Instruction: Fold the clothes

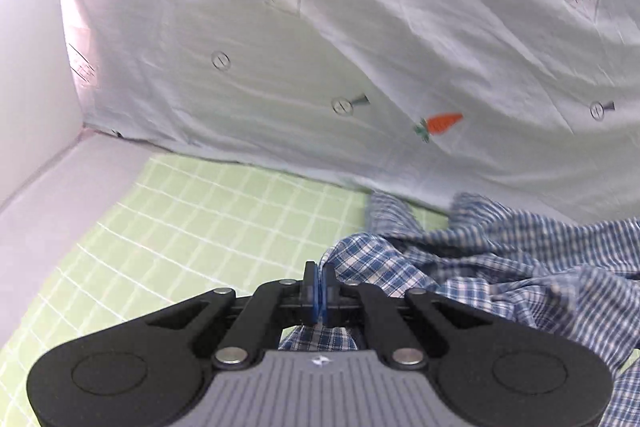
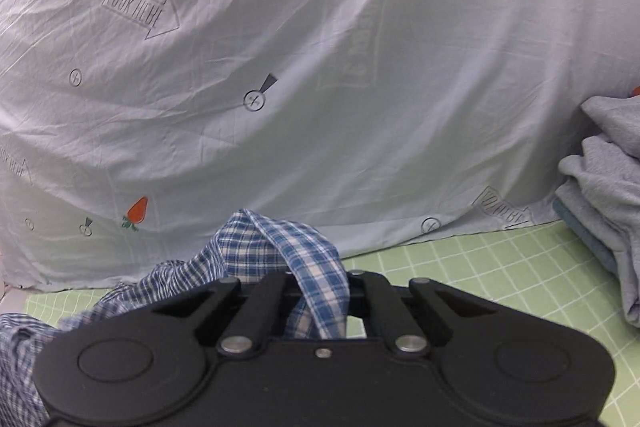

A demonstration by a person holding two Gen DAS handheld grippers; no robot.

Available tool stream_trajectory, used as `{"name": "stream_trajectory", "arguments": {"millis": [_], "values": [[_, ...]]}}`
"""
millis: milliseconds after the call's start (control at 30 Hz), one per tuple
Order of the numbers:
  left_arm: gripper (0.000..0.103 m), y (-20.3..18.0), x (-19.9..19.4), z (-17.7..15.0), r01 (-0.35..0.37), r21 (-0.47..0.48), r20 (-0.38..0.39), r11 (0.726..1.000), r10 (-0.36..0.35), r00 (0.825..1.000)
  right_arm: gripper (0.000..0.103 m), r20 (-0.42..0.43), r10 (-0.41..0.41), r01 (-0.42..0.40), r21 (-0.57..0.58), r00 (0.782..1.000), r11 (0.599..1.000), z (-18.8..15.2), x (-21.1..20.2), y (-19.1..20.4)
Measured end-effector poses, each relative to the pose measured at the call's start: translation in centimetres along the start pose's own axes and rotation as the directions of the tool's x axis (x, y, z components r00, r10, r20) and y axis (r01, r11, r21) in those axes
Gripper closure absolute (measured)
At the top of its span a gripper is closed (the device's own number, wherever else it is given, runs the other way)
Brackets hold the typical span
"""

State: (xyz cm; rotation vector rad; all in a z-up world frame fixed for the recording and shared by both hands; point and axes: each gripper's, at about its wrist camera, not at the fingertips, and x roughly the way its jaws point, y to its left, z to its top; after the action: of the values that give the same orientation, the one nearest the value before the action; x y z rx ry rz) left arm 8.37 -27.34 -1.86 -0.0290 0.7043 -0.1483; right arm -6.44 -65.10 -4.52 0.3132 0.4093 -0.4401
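Note:
A blue and white checked shirt lies crumpled on the green grid mat. My left gripper is shut on an edge of this shirt, which trails off to the right and hangs below the fingers. In the right wrist view the same checked shirt rises in a fold over my right gripper, which is shut on it. The cloth covers the right fingertips. The rest of the shirt sags to the lower left of that view.
A pale sheet printed with carrots drapes over a bulky mound behind the mat. A stack of folded grey clothes sits at the right. A white wall or frame borders the left side.

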Motion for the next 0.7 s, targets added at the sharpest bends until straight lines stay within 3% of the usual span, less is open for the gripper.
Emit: {"name": "stream_trajectory", "arguments": {"millis": [100,200,233,267,300,333,400,567,700], "values": [[0.1,0.9,0.7,0.1,-0.027,-0.03,-0.022,0.999,0.026,0.999,0.101,-0.036,-0.071,0.071,0.008,0.997,0.997,-0.7,1.0,-2.2],[0.093,1.0,2.0,-1.5,-0.071,-0.029,-0.09,0.997,0.068,0.994,0.092,-0.17,-0.166,0.162,-0.042,0.971,0.986,-3.4,2.3,-2.8],[0.089,1.1,2.0,-2.2,-0.071,-0.033,-0.11,0.997,0.067,0.992,0.084,-0.2,-0.195,0.187,-0.06,0.96,0.981,-4.3,2.3,-2.7],[0.076,1.3,1.7,-2.9,-0.062,-0.045,-0.119,0.997,0.056,0.991,0.077,-0.228,-0.222,0.21,-0.076,0.948,0.975,-5.2,2.1,-2.7],[0.061,1.5,1.2,-3.6,-0.05,-0.06,-0.125,0.997,0.043,0.991,0.052,-0.224,-0.214,0.205,-0.062,0.951,0.977,-5.8,1.2,-2.8],[0.052,1.7,0.7,-4.3,-0.039,-0.075,-0.131,0.996,0.029,0.991,0.032,-0.22,-0.206,0.2,-0.048,0.953,0.979,-6.4,0.2,-2.8],[0.031,2.1,0.0,-5.6,-0.023,-0.097,-0.145,0.995,0.009,0.989,0.029,-0.237,-0.183,0.182,-0.027,0.954,0.983,-7.7,-1.4,-2.6],[0.029,2.7,-0.7,-8.0,-0.024,-0.122,-0.199,0.992,-0.001,0.98,0.023,-0.344,-0.121,0.14,0.031,0.931,0.99,-11.1,-3.6,-1.6],[0.029,2.8,-1.4,-9.5,-0.005,-0.137,-0.226,0.991,-0.026,0.974,0.021,-0.449,-0.049,0.095,0.08,0.892,0.992,-13.8,-3.8,0.0]]}}
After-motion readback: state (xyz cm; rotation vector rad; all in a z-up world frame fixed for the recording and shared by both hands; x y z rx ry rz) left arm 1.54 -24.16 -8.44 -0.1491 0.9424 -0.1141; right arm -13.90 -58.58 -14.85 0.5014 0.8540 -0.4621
